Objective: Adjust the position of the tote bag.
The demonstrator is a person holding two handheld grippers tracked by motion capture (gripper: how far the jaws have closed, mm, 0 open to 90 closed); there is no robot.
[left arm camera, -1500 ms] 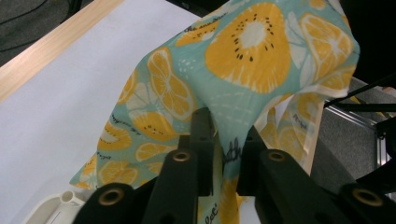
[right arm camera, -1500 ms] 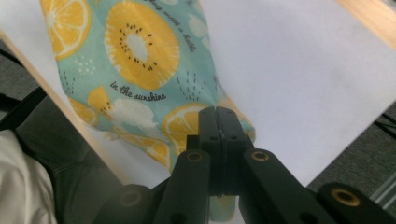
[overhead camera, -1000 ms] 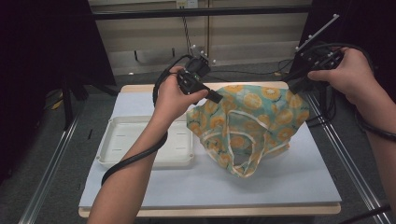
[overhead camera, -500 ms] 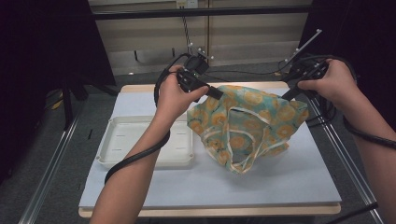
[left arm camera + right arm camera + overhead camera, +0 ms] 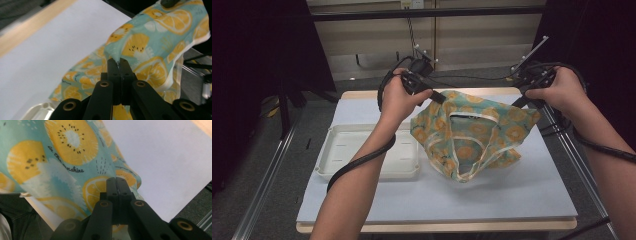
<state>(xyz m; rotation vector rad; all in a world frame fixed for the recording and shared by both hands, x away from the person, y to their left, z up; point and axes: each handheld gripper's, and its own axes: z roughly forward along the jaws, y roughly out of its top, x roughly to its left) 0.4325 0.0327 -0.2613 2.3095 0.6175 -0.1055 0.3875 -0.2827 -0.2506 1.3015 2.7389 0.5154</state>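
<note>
Citrus-print fabric bag (image 5: 472, 135) hangs stretched between both grippers over table (image 5: 532, 200) centre-right, lower part resting on it. Left gripper (image 5: 437, 97) clamps its far-left corner, right gripper (image 5: 518, 101) its far-right corner. White tray (image 5: 362, 155) just left of it.

In the left gripper view the fabric bag (image 5: 150, 42) is cut off by the top and right edges, and the white tray (image 5: 37, 112) shows just a corner at the bottom. In the right gripper view the bag (image 5: 50, 157) runs out past the top and left edges, and its pinched edge is hidden behind the closed jaws. In the high view the person's forearms leave the picture at the bottom, and the tip of the right tool (image 5: 518, 102) is too small to see clearly.
</note>
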